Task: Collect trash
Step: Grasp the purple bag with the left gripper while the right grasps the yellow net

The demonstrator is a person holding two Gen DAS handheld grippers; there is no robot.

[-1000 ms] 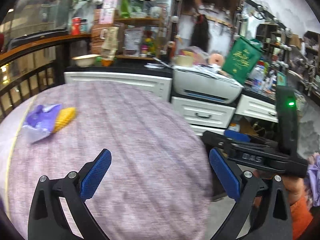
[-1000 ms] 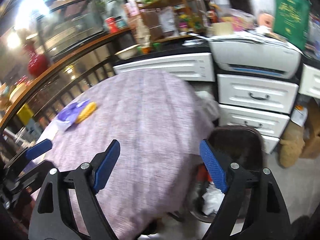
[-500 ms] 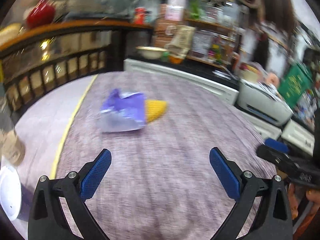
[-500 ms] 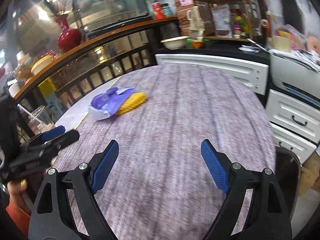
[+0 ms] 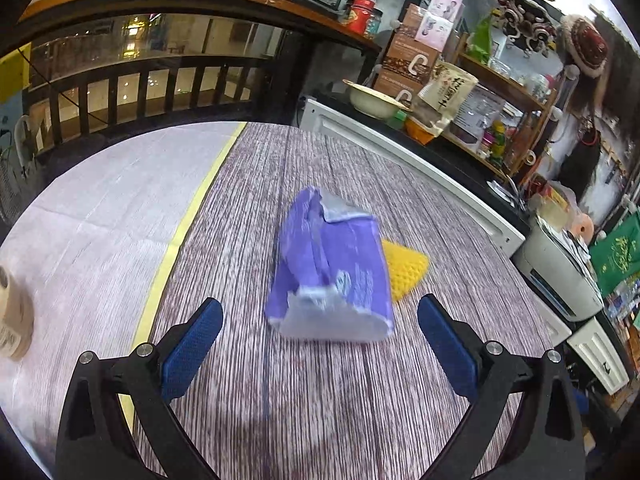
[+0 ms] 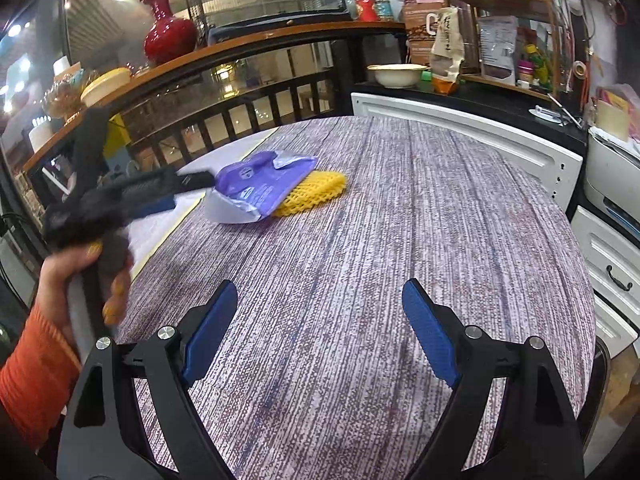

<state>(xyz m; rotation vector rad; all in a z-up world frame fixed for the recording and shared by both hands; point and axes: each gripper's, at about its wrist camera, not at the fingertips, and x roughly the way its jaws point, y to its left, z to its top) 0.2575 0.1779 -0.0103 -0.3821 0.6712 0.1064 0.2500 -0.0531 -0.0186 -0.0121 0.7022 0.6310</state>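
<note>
A crumpled purple and silver wrapper lies on the round table with the purple-grey cloth. It partly covers a yellow foam net. My left gripper is open and empty, just short of the wrapper, with its jaws wider than it. In the right wrist view the wrapper and net lie far left. The left gripper reaches them from the left. My right gripper is open and empty over the table's middle.
A white sheet with a yellow edge covers the table's left part. A small bottle stands at its left edge. White drawers and a printer stand right of the table. A wooden railing runs behind.
The left gripper has swung left and moved in on the wrapper, which now lies just beyond its jaws. The right gripper has turned from the bin toward the table's middle.
</note>
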